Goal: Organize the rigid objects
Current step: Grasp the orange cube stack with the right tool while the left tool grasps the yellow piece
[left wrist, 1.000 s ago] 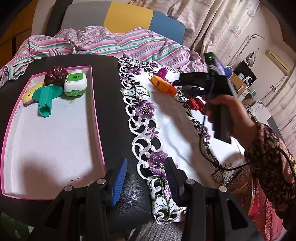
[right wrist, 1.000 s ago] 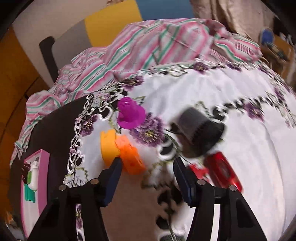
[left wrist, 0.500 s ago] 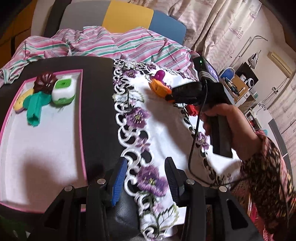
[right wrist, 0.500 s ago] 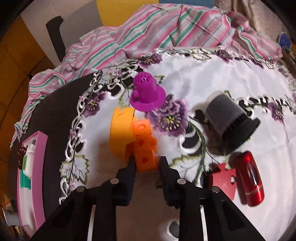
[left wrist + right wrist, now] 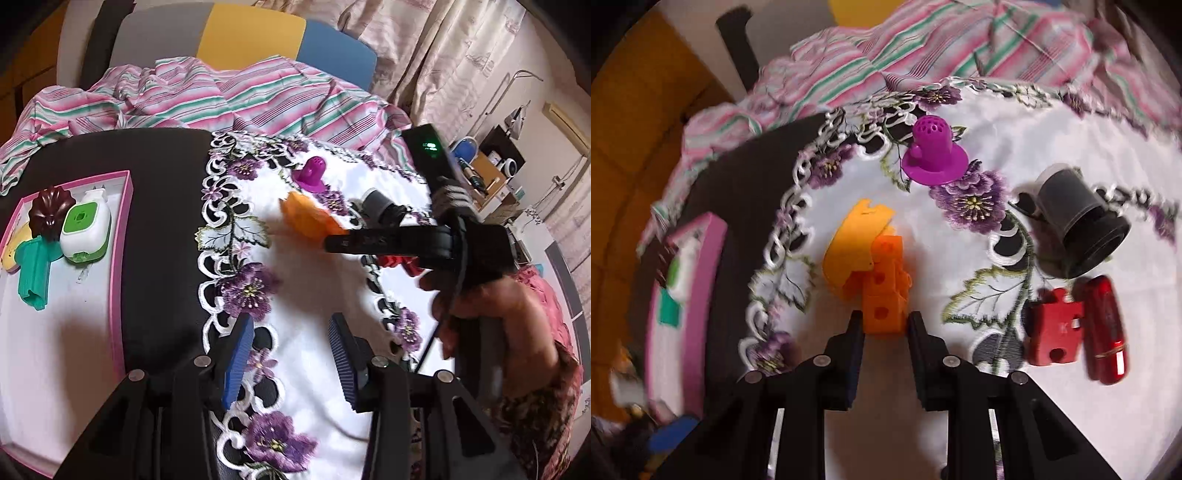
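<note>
Right wrist view: the right gripper (image 5: 885, 320) sits at lower centre of the frame with its two black fingers pressed against both sides of the orange block piece (image 5: 884, 295), so the jaws are clamped on it. A yellow-orange curved part (image 5: 855, 242) adjoins the block on its upper left. Both lie on the white embroidered cloth (image 5: 979, 325). Whether the piece is lifted off the cloth cannot be determined.

Above it, in the upper centre, a purple perforated cap (image 5: 934, 155) stands upright on the cloth. At the right, a grey and black cylinder (image 5: 1078, 225) lies on its side. Below it, at lower right, a red puzzle-shaped block (image 5: 1054, 326) lies just beside a red glossy capsule (image 5: 1104, 326); contact between the two cannot be confirmed.

Left wrist view: the left gripper (image 5: 290, 360) occupies the lower centre, its blue-padded fingers spread apart with nothing between them, above the cloth edge. The pink-rimmed tray (image 5: 120, 258) lies at the left of the frame on the dark table (image 5: 162, 206). In the tray's upper-left corner are a dark brown ridged piece (image 5: 51, 212), a white and green box (image 5: 86, 230), a teal piece (image 5: 33, 275) and a yellow piece (image 5: 13, 249), grouped closely. A striped fabric (image 5: 236, 96) lies along the top of the frame.
</note>
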